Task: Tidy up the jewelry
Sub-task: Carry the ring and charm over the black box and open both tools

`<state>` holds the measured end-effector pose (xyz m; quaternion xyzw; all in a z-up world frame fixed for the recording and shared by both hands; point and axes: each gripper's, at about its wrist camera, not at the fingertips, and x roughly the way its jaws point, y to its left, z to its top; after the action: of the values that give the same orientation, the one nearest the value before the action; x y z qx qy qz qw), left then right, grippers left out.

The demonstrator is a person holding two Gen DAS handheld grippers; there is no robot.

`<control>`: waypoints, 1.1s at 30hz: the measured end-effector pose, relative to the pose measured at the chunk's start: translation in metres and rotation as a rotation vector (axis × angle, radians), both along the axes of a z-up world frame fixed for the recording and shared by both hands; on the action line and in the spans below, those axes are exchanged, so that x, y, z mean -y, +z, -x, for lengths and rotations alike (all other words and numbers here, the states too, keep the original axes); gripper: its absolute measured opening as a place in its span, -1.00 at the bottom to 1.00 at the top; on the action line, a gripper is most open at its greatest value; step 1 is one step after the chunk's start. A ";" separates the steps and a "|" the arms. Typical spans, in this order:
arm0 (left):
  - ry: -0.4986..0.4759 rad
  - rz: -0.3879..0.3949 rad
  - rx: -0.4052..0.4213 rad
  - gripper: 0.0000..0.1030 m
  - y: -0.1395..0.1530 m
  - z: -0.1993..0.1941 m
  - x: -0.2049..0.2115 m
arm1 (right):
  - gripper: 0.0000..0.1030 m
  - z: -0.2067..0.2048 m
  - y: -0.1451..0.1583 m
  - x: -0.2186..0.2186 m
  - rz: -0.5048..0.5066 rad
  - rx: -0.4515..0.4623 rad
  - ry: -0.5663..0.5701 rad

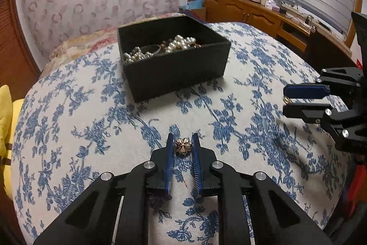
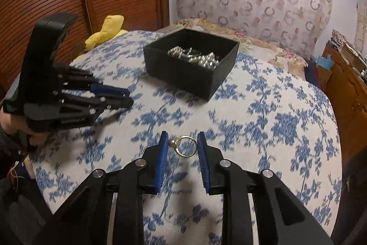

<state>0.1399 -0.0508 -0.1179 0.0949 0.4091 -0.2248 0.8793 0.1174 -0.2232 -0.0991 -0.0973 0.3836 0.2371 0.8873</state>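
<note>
Lying over the bed is a woven bedspread (image 1: 263, 88), off-white with blue flower sprigs, a little coarse in texture. On it, toward 12 o'clock in both views, stands a square black jewelry box (image 1: 174, 66) with matte, felt-like walls and no lid; inside are round cream pearl strands (image 1: 181, 43) heaped with darker beads.

Between the blue ribbed pads of the left gripper (image 1: 182, 144) sits a small flower-shaped ornament (image 1: 182, 146), rose-gold with rounded petals and a dark centre. The jaws are clenched on it from both sides, low at the bedspread.

The right gripper (image 2: 182, 141) holds a thin gold ring (image 2: 186, 146) with a small pale pearl on its 9 o'clock side. The pearl meets the left pad and the band meets the right pad, so these jaws grasp the ring, raised a little over the cloth.

Both grippers point downward at a slant. In the right wrist view a hand (image 2: 13, 128) grips the left tool's black handle at 9 o'clock.
</note>
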 end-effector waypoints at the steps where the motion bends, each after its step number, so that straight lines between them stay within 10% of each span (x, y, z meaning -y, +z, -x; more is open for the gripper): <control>1: 0.006 0.011 0.007 -0.73 0.003 -0.001 -0.002 | -0.46 -0.004 0.003 -0.001 -0.003 0.007 -0.003; 17: 0.091 0.092 0.131 -0.73 0.060 -0.041 -0.013 | -0.46 -0.085 0.039 -0.026 -0.087 0.069 -0.040; 33: 0.153 0.127 0.111 -0.72 0.056 -0.085 -0.013 | -0.39 -0.126 0.030 -0.023 -0.116 0.029 -0.077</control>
<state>0.2248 -0.0380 -0.0614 0.0196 0.3507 -0.1770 0.9194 0.2432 -0.1999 -0.0687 -0.0344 0.3596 0.2232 0.9054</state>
